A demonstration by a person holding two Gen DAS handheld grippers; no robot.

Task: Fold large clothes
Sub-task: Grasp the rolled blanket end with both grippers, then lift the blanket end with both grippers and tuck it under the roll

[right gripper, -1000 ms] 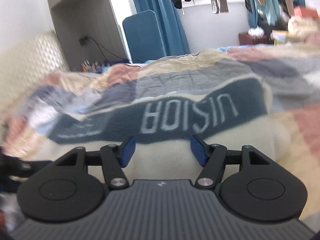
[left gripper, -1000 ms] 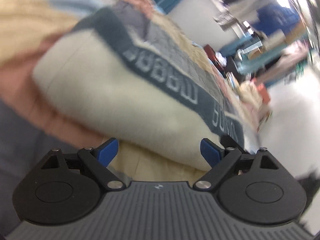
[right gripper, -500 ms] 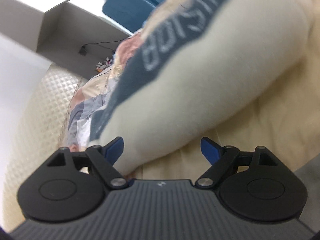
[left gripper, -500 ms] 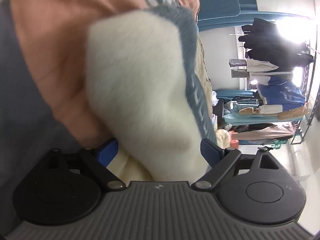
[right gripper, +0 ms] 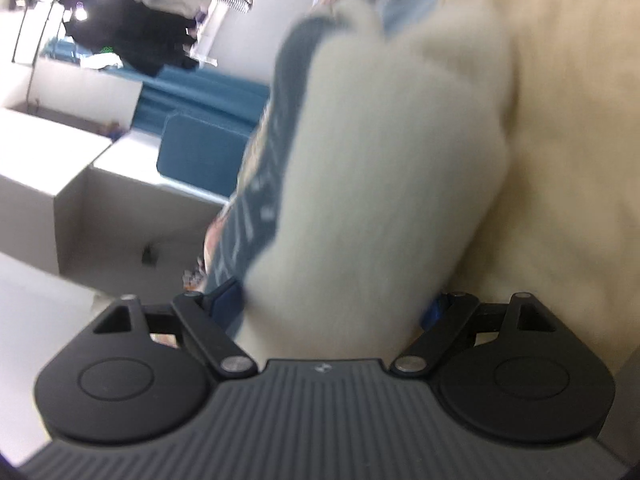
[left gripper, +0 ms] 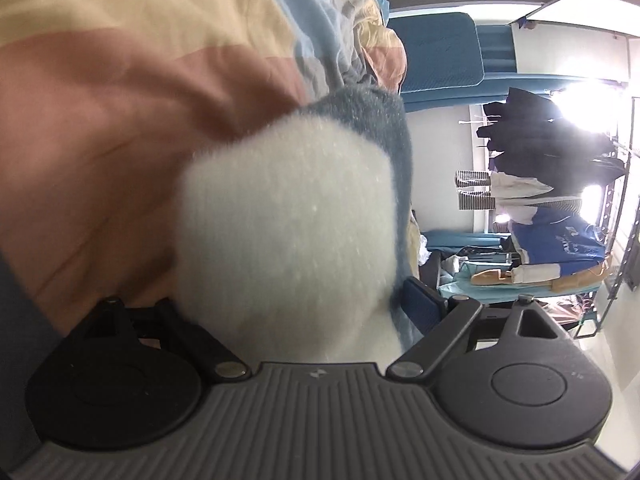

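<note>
Under everything lies the patchwork bedspread (left gripper: 132, 92), its pink, cream and pale blue panels filling the left wrist view on edge, and its cream panel (right gripper: 568, 128) filling the right side of the right wrist view. On it rests the task's thing, a thick cream fleece garment with a slate-blue lettered band (left gripper: 288, 216), bunched into a fat roll whose two ends run straight into our grippers (right gripper: 384, 184). Behind, well apart, stand a blue padded chair back (left gripper: 440, 56), hanging clothes (left gripper: 536, 136) and a white cabinet (right gripper: 72, 184).

The left gripper (left gripper: 296, 308) is spread wide with the fleece filling the gap; its right blue pad (left gripper: 420, 304) touches the blue edge, the left one is hidden by fabric, so we cannot tell whether it truly clamps. The right gripper (right gripper: 336, 304) is likewise splayed around the roll, both blue pads at the cloth's flanks.

We judge that we are setting the folded bundle down onto the bed. To do it well, we should lower both ends level together, keep the lettered band on one side so the fold does not twist, let the roll settle fully on the bedspread, then draw straight back so the pads do not drag fleece.
</note>
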